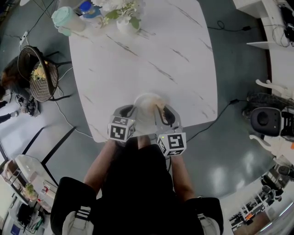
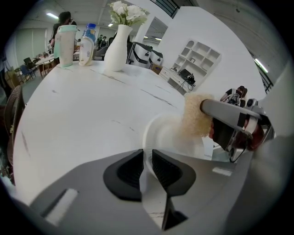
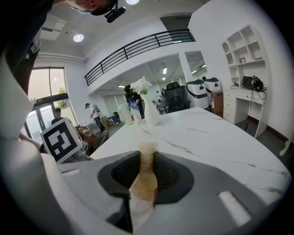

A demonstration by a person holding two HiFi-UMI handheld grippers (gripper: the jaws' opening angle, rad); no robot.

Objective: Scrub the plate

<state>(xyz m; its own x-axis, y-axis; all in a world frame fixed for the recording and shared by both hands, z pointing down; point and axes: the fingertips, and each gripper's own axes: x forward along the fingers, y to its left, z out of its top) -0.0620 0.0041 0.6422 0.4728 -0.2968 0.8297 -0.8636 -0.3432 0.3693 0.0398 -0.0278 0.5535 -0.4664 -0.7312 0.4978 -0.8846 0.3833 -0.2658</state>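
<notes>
white marble with thin grey veins makes up the table (image 1: 183, 59), and a white plate (image 1: 146, 103) sits close to its near edge, right in front of the person. the two grippers come at it from either side.

the left gripper (image 1: 127, 111) is at the plate's left edge. in the left gripper view its dark pads are drawn close together with the plate's thin rim running up between them, so the jaws are clamped on the rim. the gripper angles steeply down. whether the plate lies flat on the marble or is tipped up a little is hard to tell.

the right gripper (image 1: 164, 114) is at the plate's right side, and its jaws are pressed onto a tan, coarse sponge (image 3: 146, 172), which is squeezed narrow between the pads and sticks out past the tips. seen from the left gripper view, the sponge's free end is against the right part of the plate, overlapping its rim.

at the far end of the table — well apart from the plate — stand a white vase of white flowers (image 1: 123, 22), a mint-green cup (image 1: 67, 19) and a bottle with a blue cap (image 1: 87, 9). a wicker chair (image 1: 40, 75) stands on the grey floor beside the table's left side.
</notes>
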